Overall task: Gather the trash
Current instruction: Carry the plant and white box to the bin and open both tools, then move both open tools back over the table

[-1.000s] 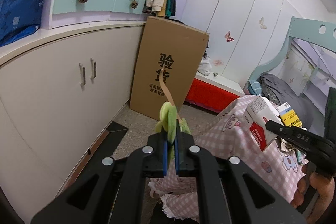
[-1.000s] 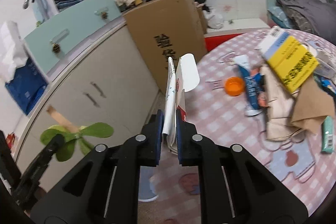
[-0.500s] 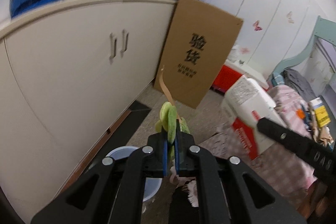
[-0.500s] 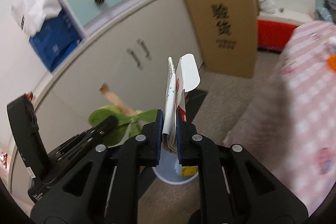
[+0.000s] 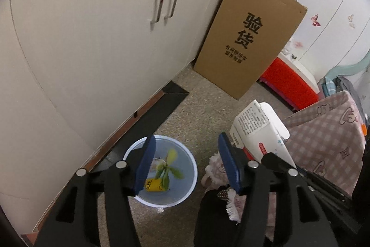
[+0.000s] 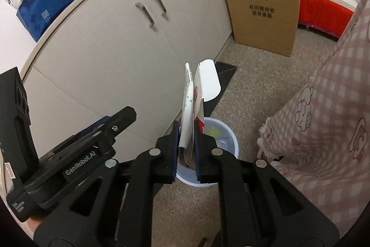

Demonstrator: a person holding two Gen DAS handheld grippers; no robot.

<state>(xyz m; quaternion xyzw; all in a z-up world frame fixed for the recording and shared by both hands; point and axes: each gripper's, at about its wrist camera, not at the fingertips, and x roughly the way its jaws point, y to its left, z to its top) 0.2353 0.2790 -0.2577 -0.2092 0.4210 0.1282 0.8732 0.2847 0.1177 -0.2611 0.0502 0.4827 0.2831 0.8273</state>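
Note:
A light blue trash bin (image 5: 185, 168) stands on the floor by the cabinet. My left gripper (image 5: 187, 166) is open and empty right above it. A green leafy sprig (image 5: 167, 168) and a yellow wrapper (image 5: 153, 185) lie inside the bin. My right gripper (image 6: 186, 149) is shut on a flattened white and red carton (image 6: 196, 96) and holds it upright over the bin (image 6: 229, 142). The carton also shows in the left wrist view (image 5: 259, 129), to the right of the bin.
Cream cabinet doors (image 5: 104, 38) run along the left. A tall cardboard box (image 5: 249, 38) leans against them, with a red box (image 5: 286, 85) behind. A pink checked tablecloth (image 6: 323, 119) hangs close on the right. A black board (image 5: 148, 122) lies beside the bin.
My left gripper has tipped down over the bin and opened; the green sprig has dropped into the bin. My right gripper has carried the carton from the table to above the bin.

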